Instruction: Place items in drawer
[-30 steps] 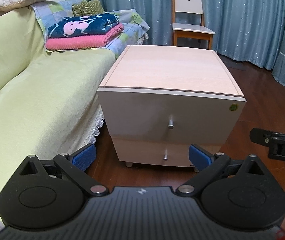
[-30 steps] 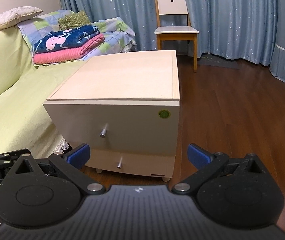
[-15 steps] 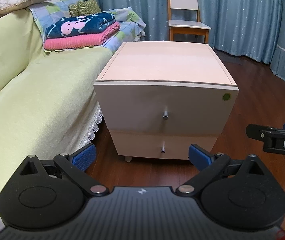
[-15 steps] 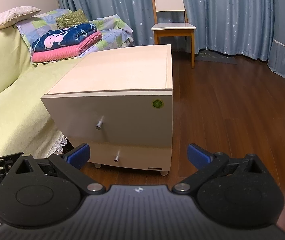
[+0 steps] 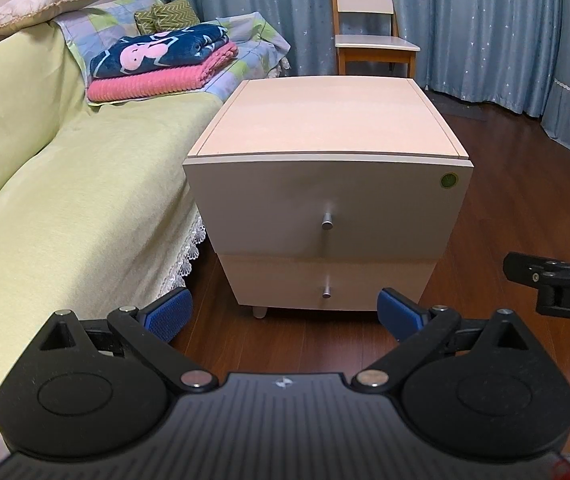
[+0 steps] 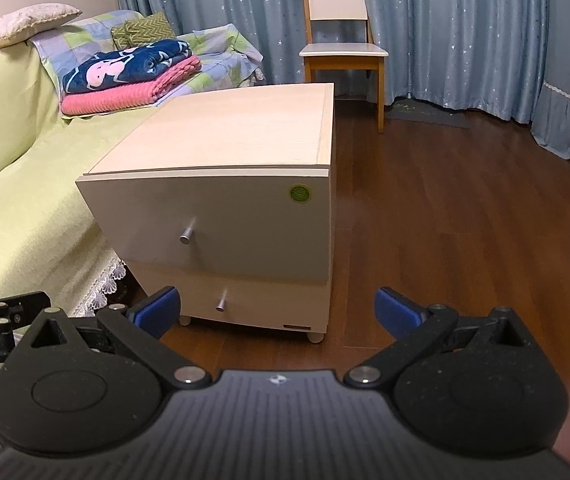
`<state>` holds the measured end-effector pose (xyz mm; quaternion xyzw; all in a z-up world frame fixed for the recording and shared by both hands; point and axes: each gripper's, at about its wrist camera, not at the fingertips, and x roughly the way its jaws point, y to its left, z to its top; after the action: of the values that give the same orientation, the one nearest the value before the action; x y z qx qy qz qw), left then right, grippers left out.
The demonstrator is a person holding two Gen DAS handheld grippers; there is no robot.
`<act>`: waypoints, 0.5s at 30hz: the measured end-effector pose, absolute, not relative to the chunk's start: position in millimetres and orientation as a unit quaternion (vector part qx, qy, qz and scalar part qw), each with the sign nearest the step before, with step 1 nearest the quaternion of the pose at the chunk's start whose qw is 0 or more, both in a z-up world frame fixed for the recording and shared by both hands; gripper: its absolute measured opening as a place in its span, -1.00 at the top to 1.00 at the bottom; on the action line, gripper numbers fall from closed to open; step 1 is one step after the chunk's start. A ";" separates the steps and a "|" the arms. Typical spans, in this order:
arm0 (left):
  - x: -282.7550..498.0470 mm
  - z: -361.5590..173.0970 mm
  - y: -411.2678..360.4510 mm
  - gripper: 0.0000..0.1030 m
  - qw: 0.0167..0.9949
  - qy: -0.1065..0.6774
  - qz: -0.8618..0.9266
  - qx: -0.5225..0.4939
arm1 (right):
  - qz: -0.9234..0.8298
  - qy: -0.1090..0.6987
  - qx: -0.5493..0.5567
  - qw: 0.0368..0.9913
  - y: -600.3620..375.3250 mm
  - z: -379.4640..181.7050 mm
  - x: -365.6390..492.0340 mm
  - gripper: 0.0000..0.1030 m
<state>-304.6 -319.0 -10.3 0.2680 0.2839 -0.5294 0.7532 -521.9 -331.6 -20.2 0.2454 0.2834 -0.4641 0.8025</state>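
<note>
Both tongs spread wide and holding nothing, left gripper (image 5: 284, 313) and right gripper (image 6: 277, 309) side by side, just ahead a pale nightstand (image 5: 327, 148), bottom drawer (image 5: 327, 282) then top drawer (image 5: 325, 210) shut, green sofa (image 5: 65, 200) left, chair (image 6: 341, 46) far behind.

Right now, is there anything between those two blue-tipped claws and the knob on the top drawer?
Nothing visible. Only bare wooden floor lies between the open left gripper and the nightstand, and the top drawer knob faces it unobstructed. The open right gripper also sees that knob clearly. Both drawers are shut.
</note>
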 end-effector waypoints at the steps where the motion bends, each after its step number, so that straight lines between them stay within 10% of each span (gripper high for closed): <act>1: -305.0 -10.8 -318.6 -0.93 0.754 0.285 -0.528 0.268 | -0.463 0.285 0.245 0.803 -330.9 -20.5 -521.7 -0.98; 15: -297.9 -11.8 -299.3 -0.93 0.766 0.288 -0.512 0.263 | -0.448 0.307 0.232 0.807 -320.9 -22.4 -510.2 -0.98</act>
<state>-297.9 -299.3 -11.8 0.2627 0.2876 -0.5115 0.7659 -510.2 -320.9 -22.4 0.2324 0.3067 -0.4482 0.8069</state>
